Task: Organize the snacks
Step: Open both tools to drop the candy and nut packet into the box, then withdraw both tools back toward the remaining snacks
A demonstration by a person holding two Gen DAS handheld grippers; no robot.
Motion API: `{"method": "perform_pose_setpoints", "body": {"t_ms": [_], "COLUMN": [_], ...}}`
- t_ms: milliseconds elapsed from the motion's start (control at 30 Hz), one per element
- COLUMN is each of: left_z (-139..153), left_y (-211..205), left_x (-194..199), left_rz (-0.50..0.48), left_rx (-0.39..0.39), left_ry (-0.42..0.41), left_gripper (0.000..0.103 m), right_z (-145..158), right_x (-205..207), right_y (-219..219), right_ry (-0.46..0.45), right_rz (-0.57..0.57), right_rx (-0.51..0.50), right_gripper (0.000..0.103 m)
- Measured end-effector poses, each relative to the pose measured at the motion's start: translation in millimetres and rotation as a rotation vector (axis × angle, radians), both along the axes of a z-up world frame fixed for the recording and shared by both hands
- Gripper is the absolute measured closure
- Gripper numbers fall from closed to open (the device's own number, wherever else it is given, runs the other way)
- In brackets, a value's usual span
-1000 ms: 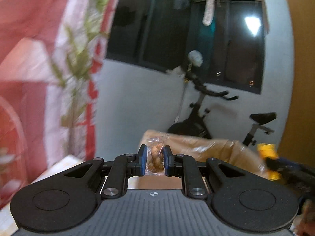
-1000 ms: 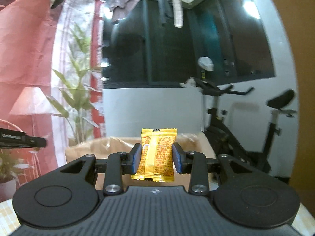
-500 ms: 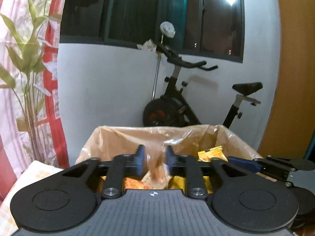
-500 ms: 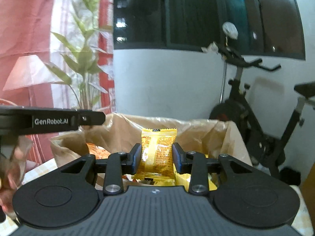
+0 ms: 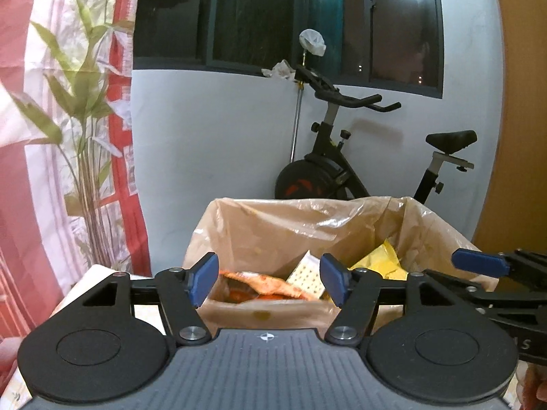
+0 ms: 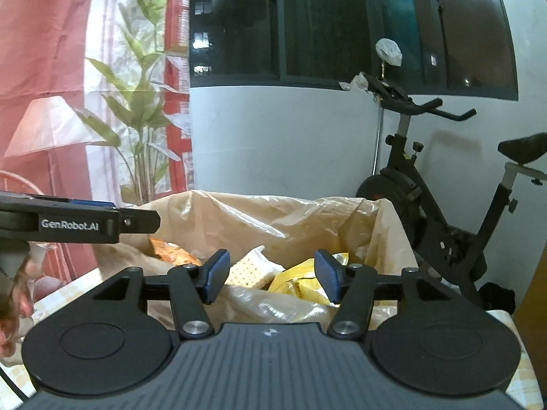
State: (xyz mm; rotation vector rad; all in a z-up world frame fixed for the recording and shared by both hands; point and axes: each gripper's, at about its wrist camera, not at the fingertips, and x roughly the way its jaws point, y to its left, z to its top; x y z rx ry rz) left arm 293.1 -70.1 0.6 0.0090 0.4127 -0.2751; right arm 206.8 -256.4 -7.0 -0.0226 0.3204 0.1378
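A cardboard box lined with a tan plastic bag (image 5: pixel 307 225) (image 6: pixel 273 218) stands on the table and holds several snack packs: orange ones (image 5: pixel 263 283) (image 6: pixel 174 254), a white cracker pack (image 5: pixel 304 275) (image 6: pixel 249 270) and yellow ones (image 5: pixel 379 263) (image 6: pixel 301 280). My left gripper (image 5: pixel 269 282) hovers at the box's near edge, its jaws opening with nothing between them. My right gripper (image 6: pixel 271 276) hangs over the box, jaws likewise opening and empty. The other gripper shows at each view's side.
An exercise bike (image 5: pixel 342 171) (image 6: pixel 427 205) stands behind the box against a white wall. A plant (image 6: pixel 136 119) and a red-and-white curtain (image 5: pixel 41 136) are at the left. A hand (image 6: pixel 13 294) grips the left tool. A checked tablecloth (image 6: pixel 512 341) covers the table.
Both grippers have moved in over the box and let go: the clear snack bag left the left jaws, the yellow pack left the right jaws, and both now lie in the box.
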Motion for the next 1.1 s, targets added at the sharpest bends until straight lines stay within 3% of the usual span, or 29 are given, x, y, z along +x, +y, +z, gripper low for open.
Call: {"method": "perform_pose_setpoints", "body": {"t_ms": [367, 667, 1100], "left_z": [-7, -39, -101], "left_y": [26, 56, 66], "left_x": [-37, -63, -53], "left_rz": [0.024, 0.037, 0.035], "left_rx": [-0.011, -0.031, -0.044], "left_ry": [0.021, 0.065, 0.205], "left_gripper": [0.035, 0.035, 0.036], "right_z": [-6, -25, -106], "right_x": [-43, -74, -54], "right_y": [14, 20, 28], "right_ry": [-0.028, -0.028, 0.204], "right_rz": [0.013, 0.050, 0.050], "right_rx": [-0.006, 0.014, -0.078], "right_gripper": [0.045, 0.045, 0.045]}}
